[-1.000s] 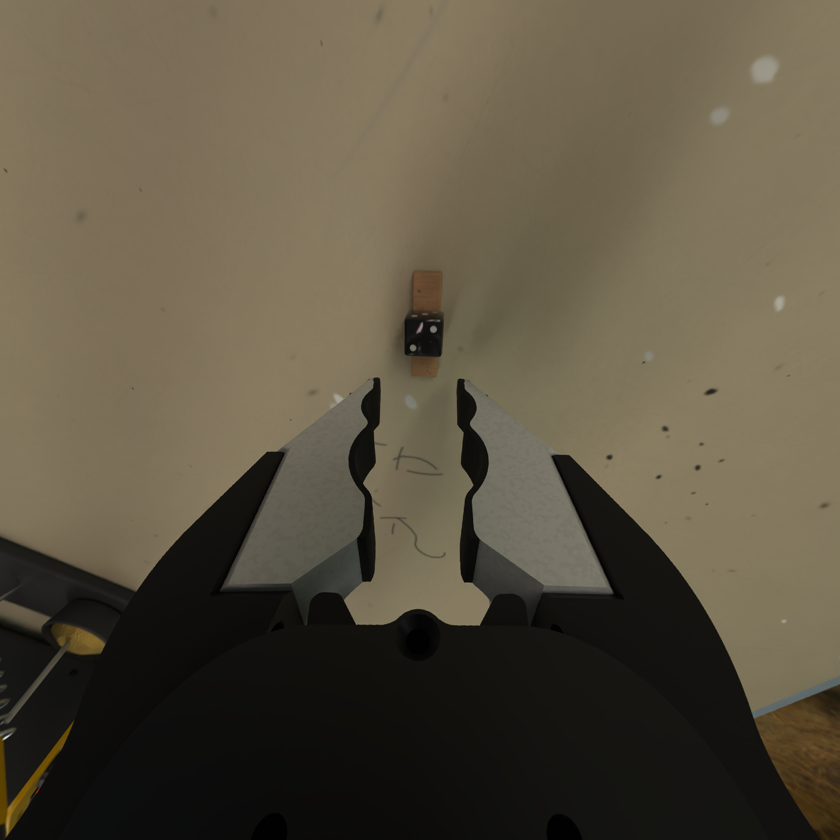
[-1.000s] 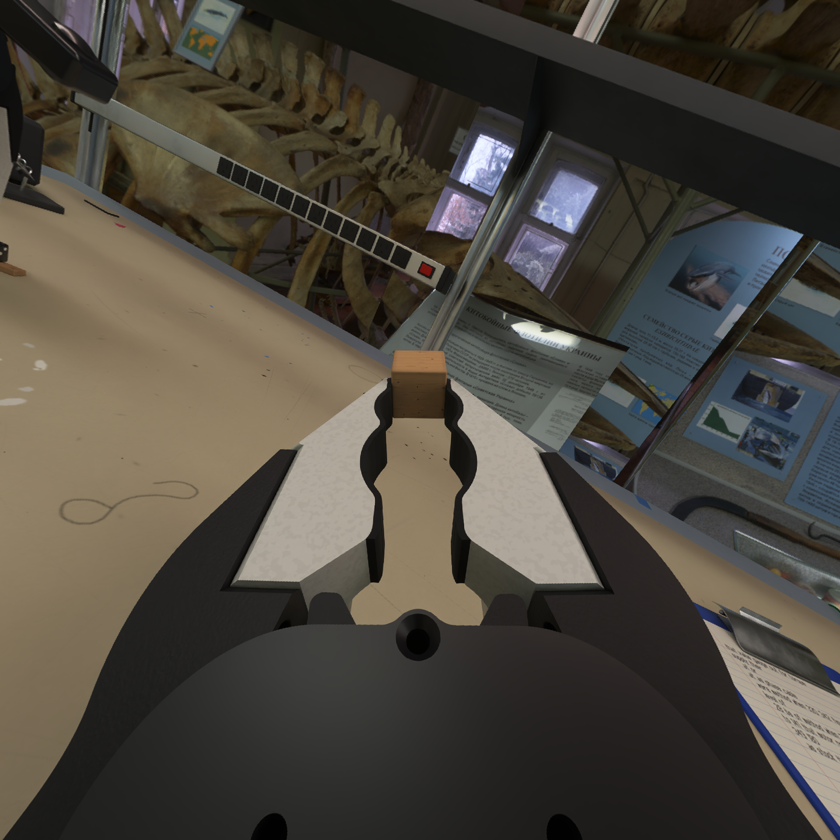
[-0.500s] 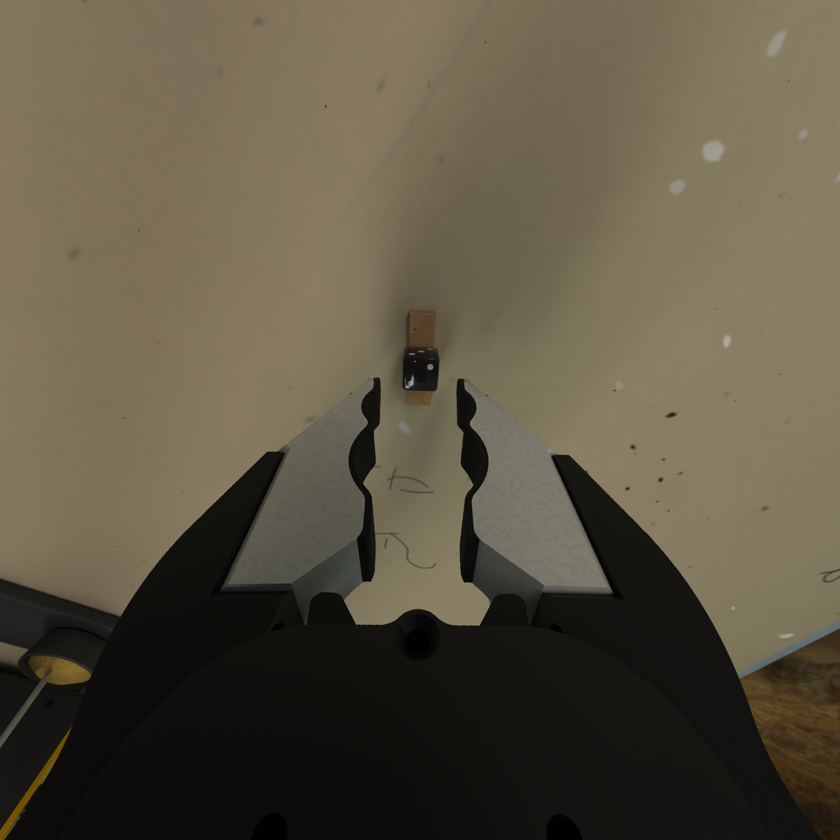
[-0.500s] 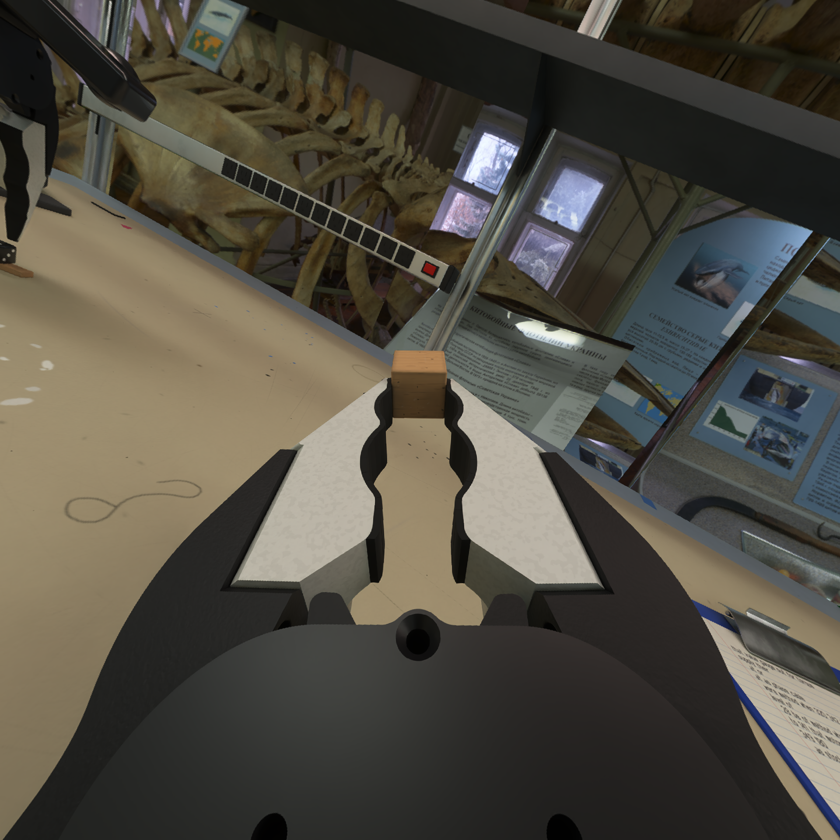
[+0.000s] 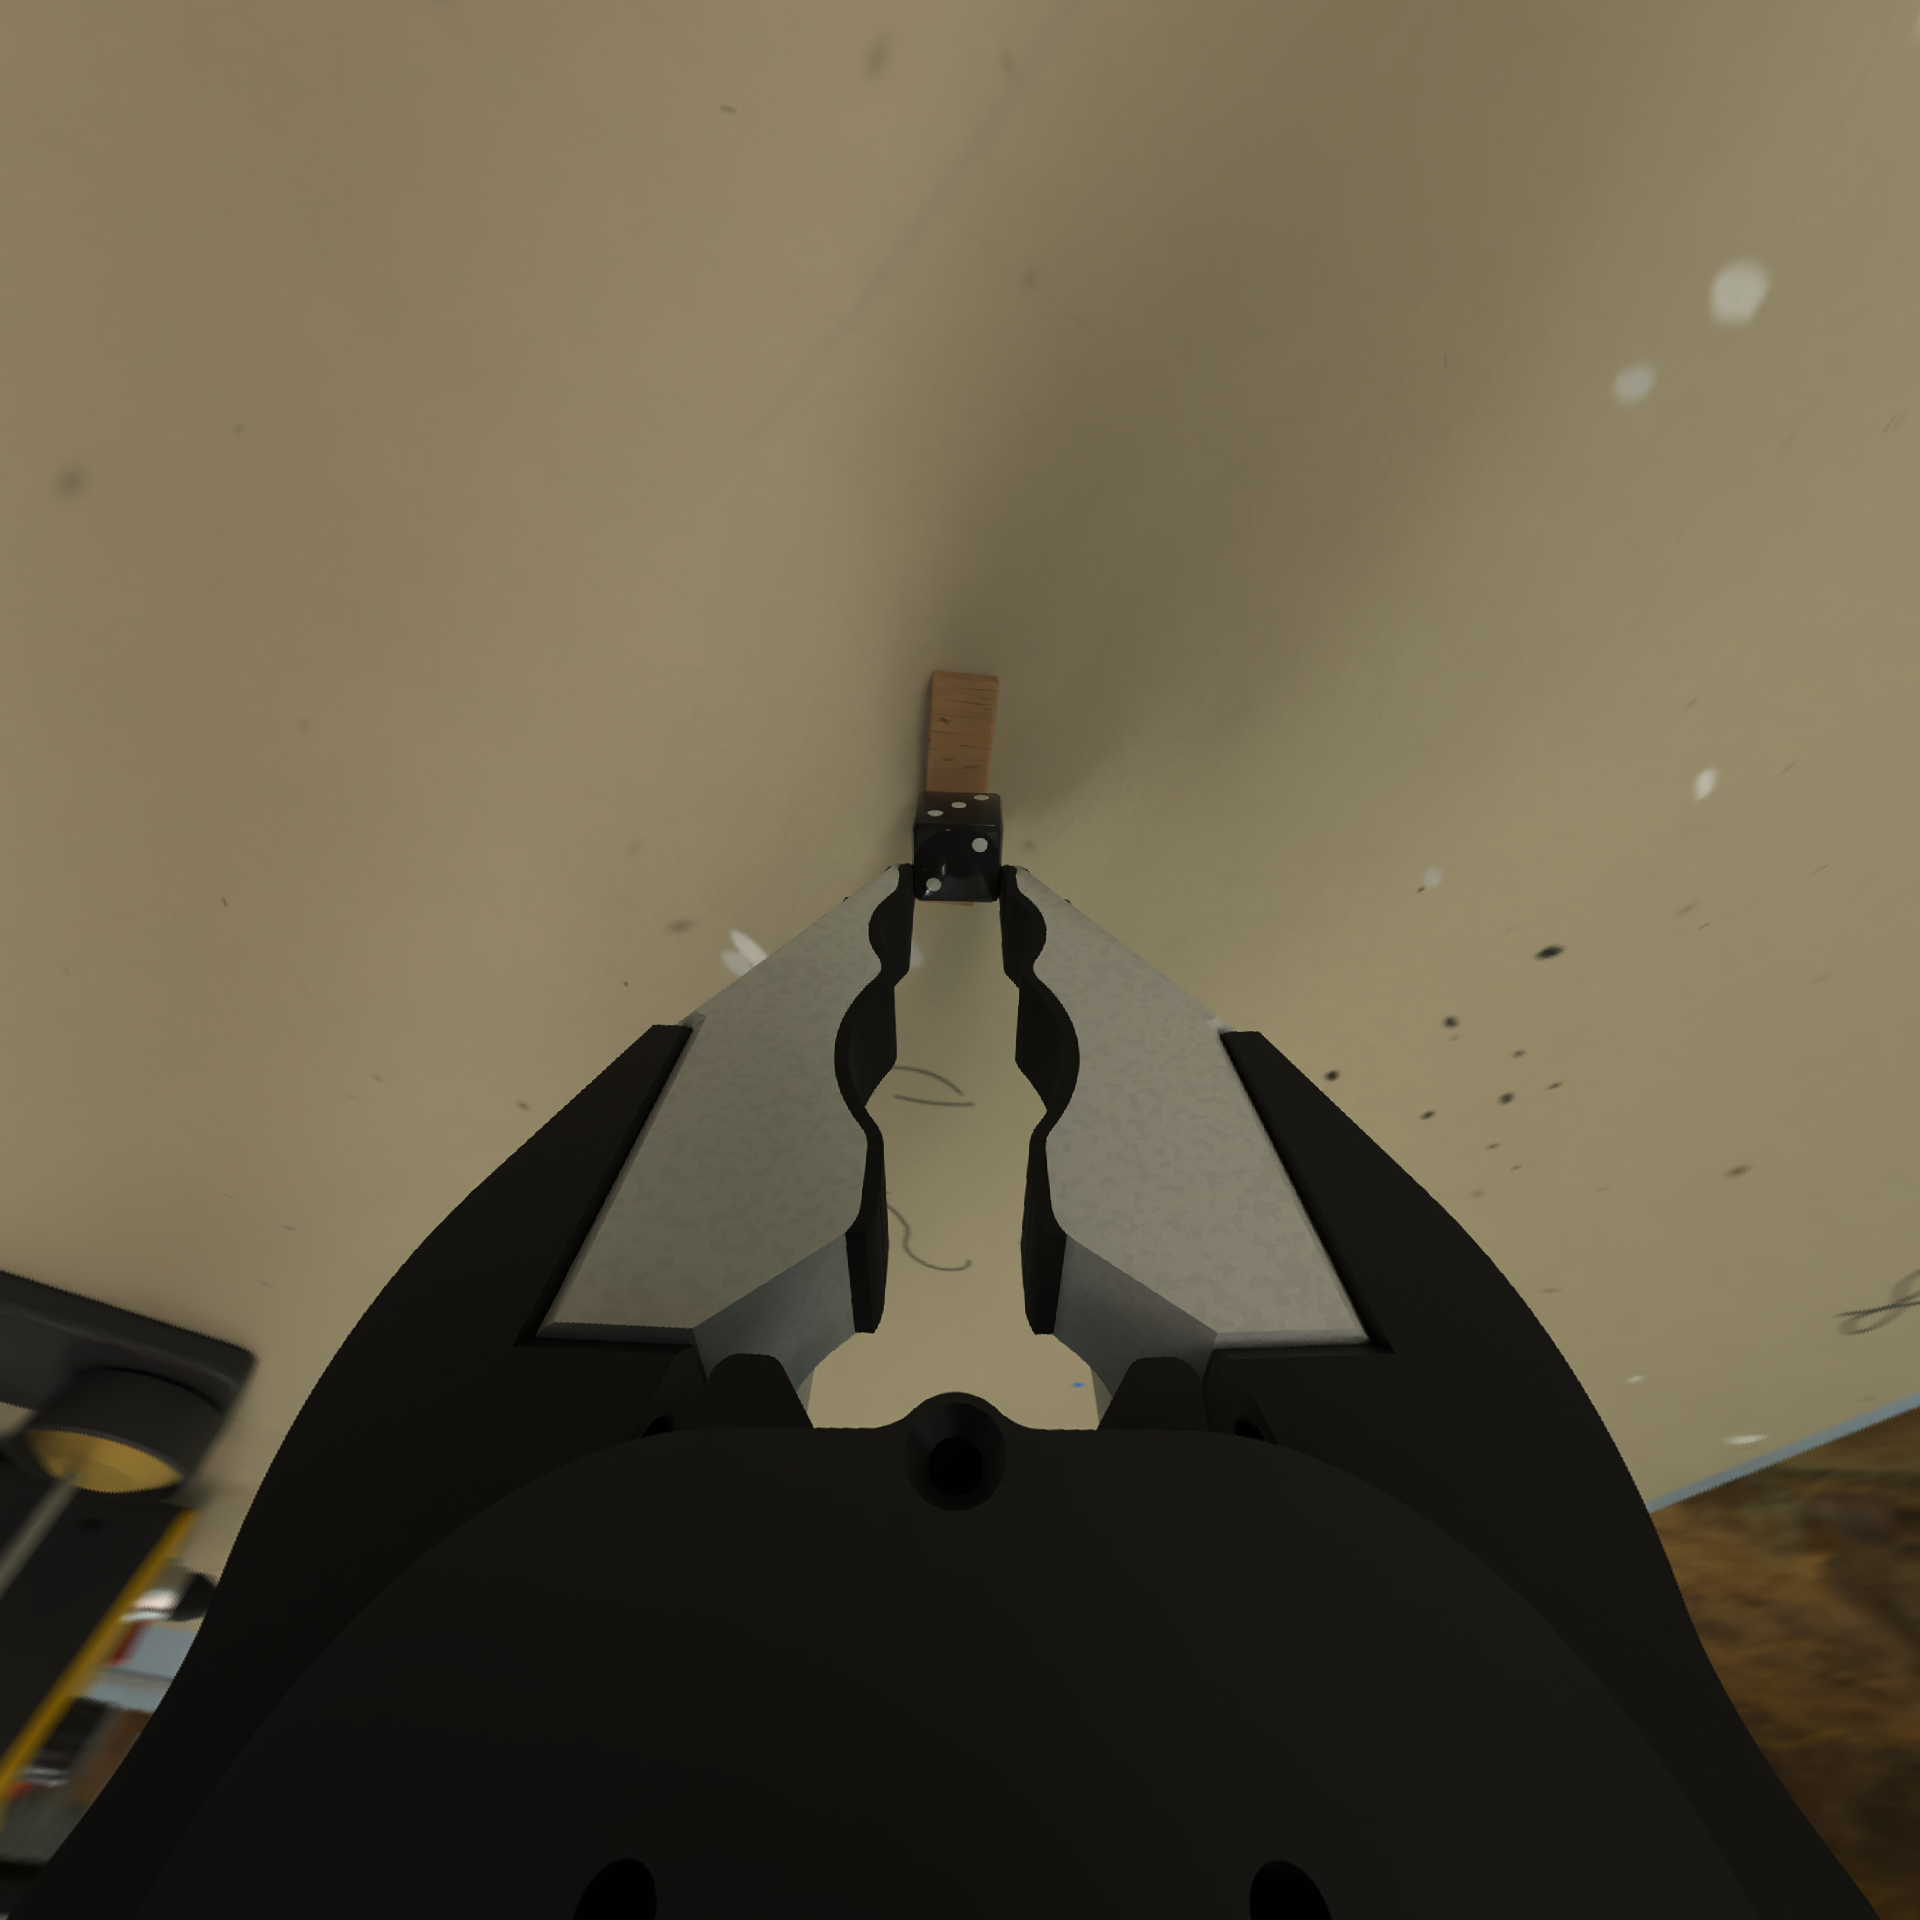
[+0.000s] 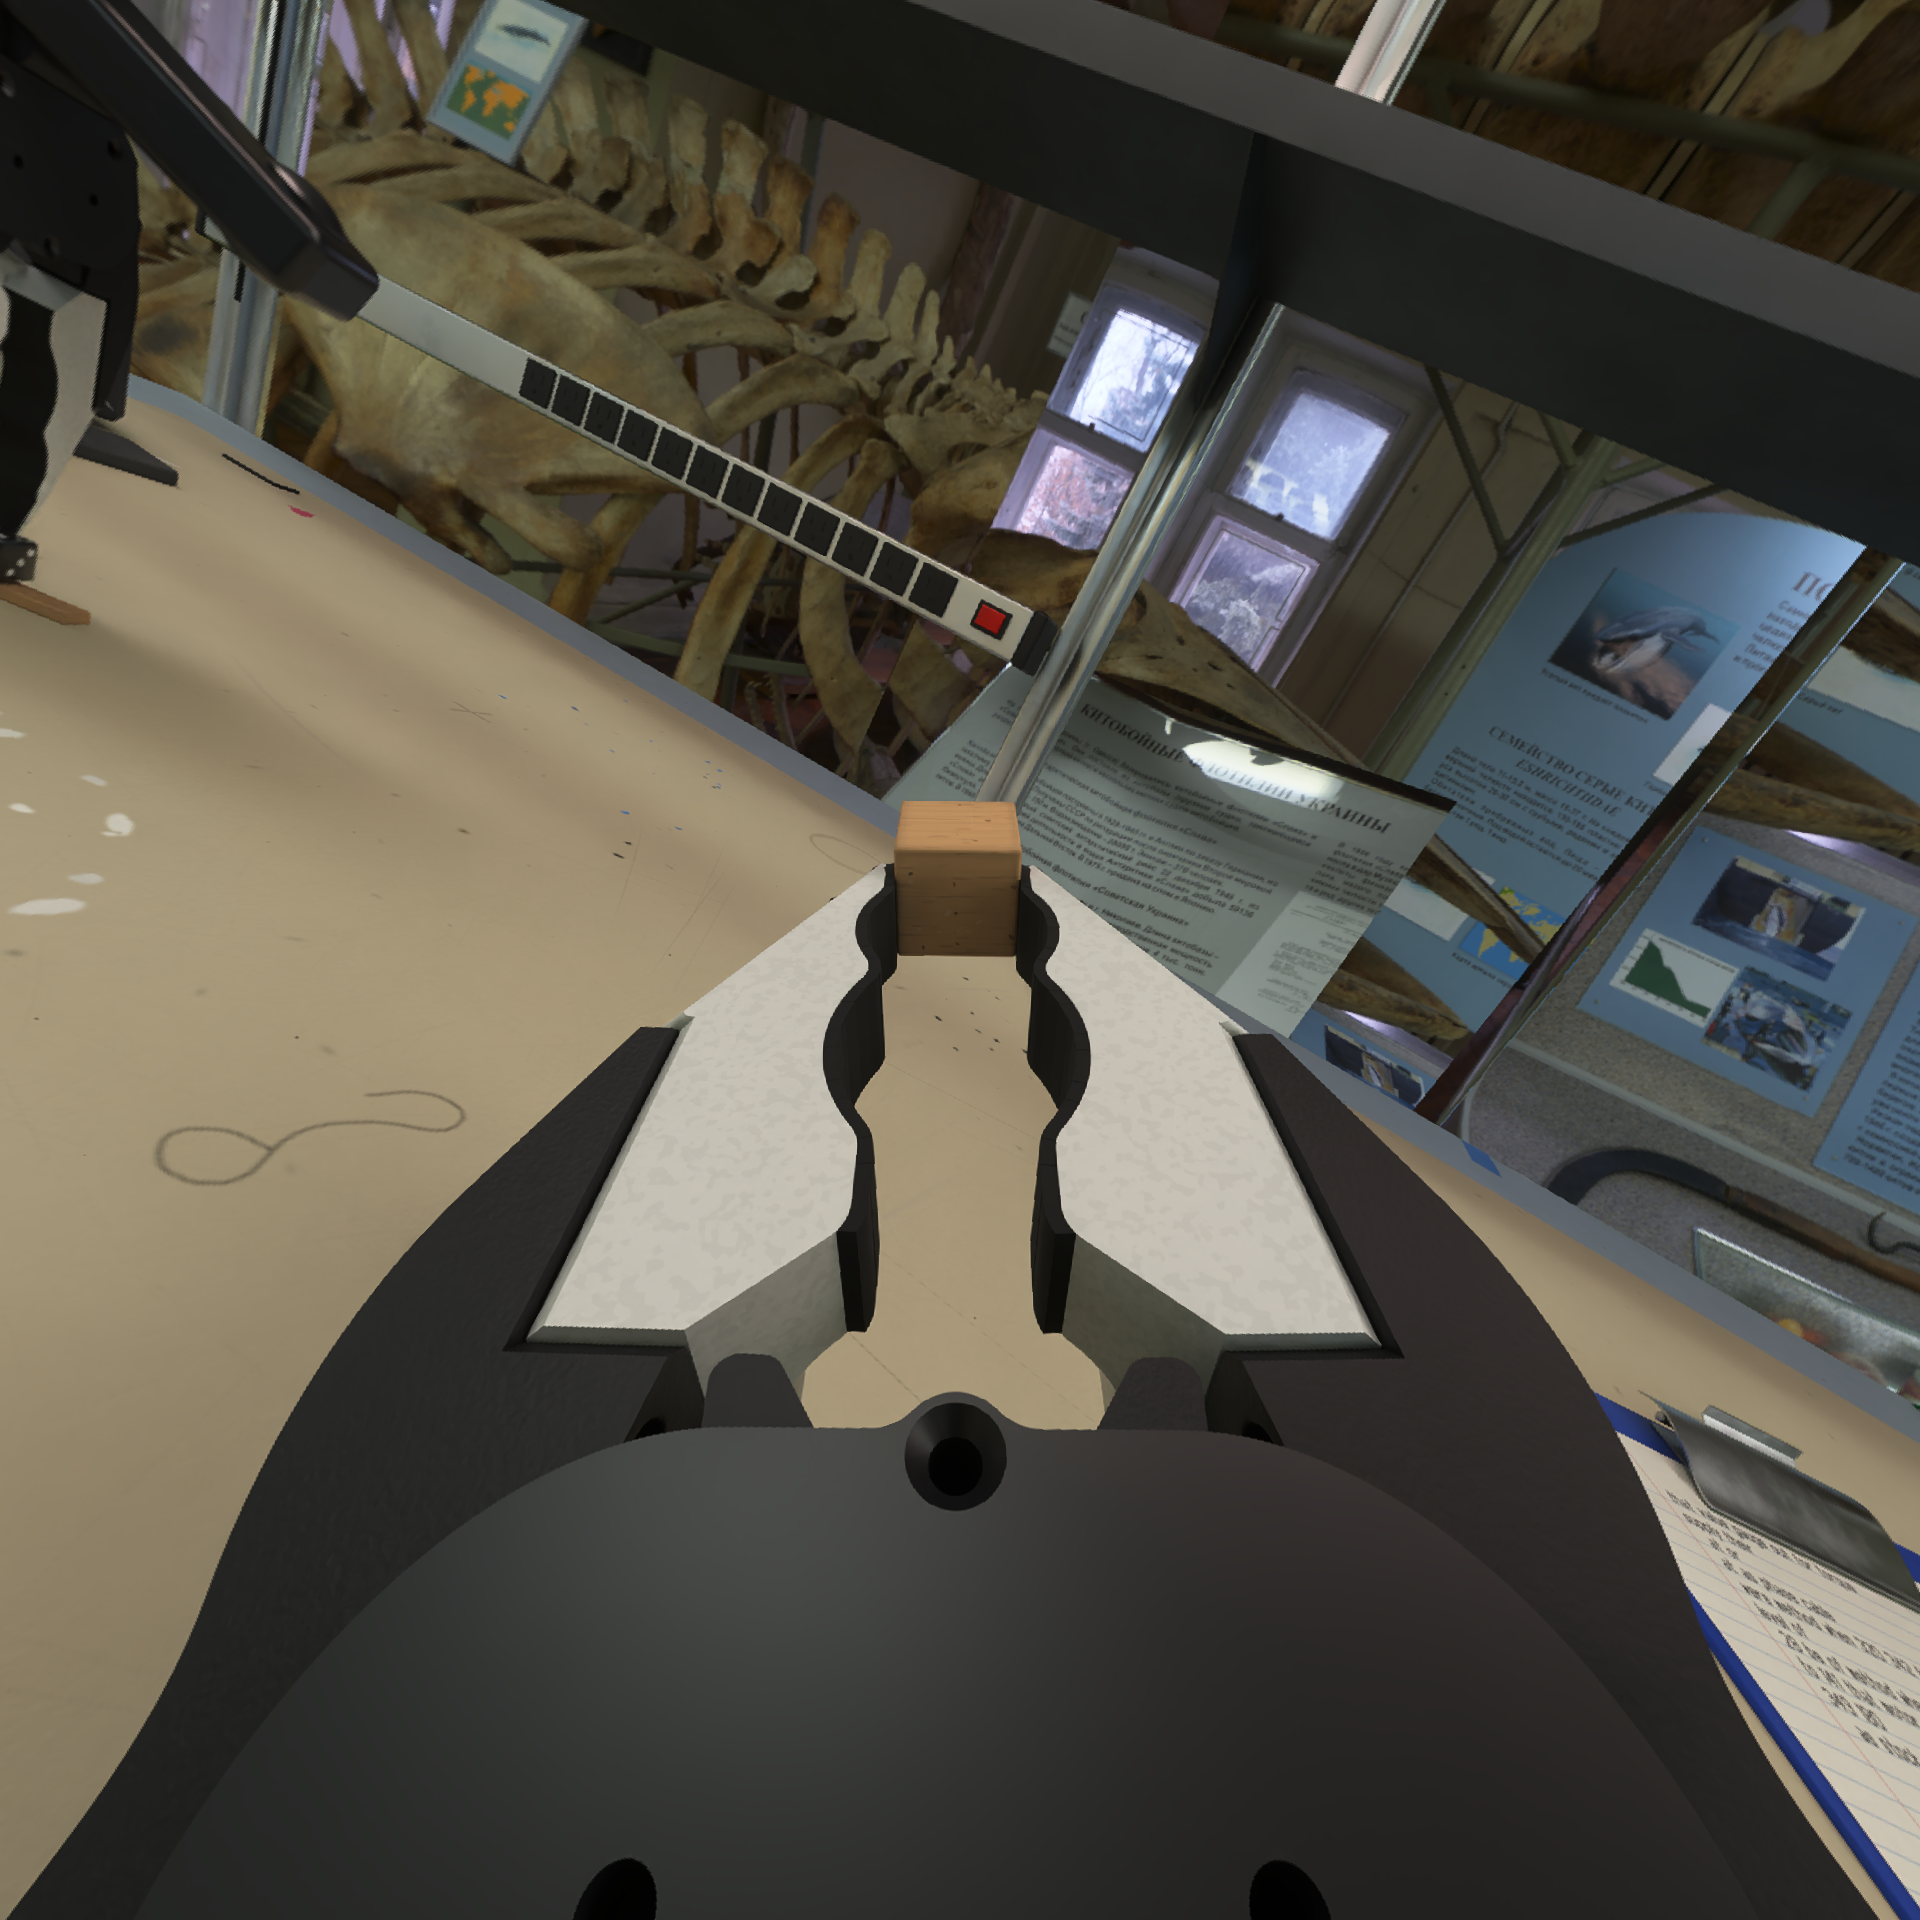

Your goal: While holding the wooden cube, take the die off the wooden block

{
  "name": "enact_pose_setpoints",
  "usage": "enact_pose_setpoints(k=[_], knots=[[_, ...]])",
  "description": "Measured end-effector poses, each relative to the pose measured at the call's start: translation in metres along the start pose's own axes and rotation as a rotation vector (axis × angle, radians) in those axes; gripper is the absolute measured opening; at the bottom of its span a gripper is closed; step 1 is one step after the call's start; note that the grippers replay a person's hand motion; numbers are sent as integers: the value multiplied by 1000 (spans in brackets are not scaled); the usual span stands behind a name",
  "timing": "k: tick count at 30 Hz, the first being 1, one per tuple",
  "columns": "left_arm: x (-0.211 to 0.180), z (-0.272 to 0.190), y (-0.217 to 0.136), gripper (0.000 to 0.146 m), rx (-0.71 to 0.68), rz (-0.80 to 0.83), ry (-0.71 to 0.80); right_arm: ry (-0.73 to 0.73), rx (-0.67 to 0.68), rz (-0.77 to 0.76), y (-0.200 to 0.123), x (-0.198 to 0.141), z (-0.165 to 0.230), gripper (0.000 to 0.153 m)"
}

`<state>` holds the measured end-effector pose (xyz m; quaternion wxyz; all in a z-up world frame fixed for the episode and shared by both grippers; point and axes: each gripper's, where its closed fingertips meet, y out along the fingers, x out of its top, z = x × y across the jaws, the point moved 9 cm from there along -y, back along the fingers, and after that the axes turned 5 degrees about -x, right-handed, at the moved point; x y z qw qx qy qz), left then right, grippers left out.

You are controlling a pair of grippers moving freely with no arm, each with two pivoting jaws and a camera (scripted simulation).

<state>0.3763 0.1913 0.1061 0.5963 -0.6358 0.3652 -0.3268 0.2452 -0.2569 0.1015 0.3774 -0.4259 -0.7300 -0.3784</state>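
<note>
Your left gripper (image 5: 958, 881) has its jaws drawn in narrow around the die (image 5: 958, 860), one fingertip against each side of it, so it grips the black cube at the very tips. The die shows white pips on its top and near faces. Whether it has lifted clear of the block (image 5: 963, 734) you cannot tell from the left wrist view; the thin wooden strip runs away from the die along the bench (image 5: 416, 520), with a sliver of it showing under the die's near edge. In the right wrist view the die (image 6: 18, 562) appears just above the block (image 6: 47, 605), with the left gripper (image 6: 21, 520) coming down on it from above at the far left edge.

Your right gripper (image 6: 956, 894) has its jaws clamped on the cube (image 6: 956, 878), which sits pinched between the fingertips, upright, held above the bench (image 6: 364, 883) and well apart from the die and block.

Farther out, the beige bench carries pencil scribbles (image 6: 301, 1132), white flecks and dark specks. A clipboard (image 6: 1808, 1621) with lined paper lies at the right edge. Beyond the bench's far edge a power strip (image 6: 748, 488) slants across.
</note>
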Motion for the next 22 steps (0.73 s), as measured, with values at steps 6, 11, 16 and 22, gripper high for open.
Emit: enact_pose_setpoints(k=[6, 11, 16, 22], knots=[[-1, -20, -66, 16, 26, -565, -146, -4, 7, -4, 0, 0, 0, 21], [11, -133, -72, 16, -40, -848, 121, -7, 14, -1, 0, 0, 1, 21], [57, -199, -6, 16, -327, -787, 226, -14, 25, 0, 0, 0, 2, 21], [87, -216, 22, 16, -188, -785, 231, -22, 42, -5, 0, 0, 4, 21]])
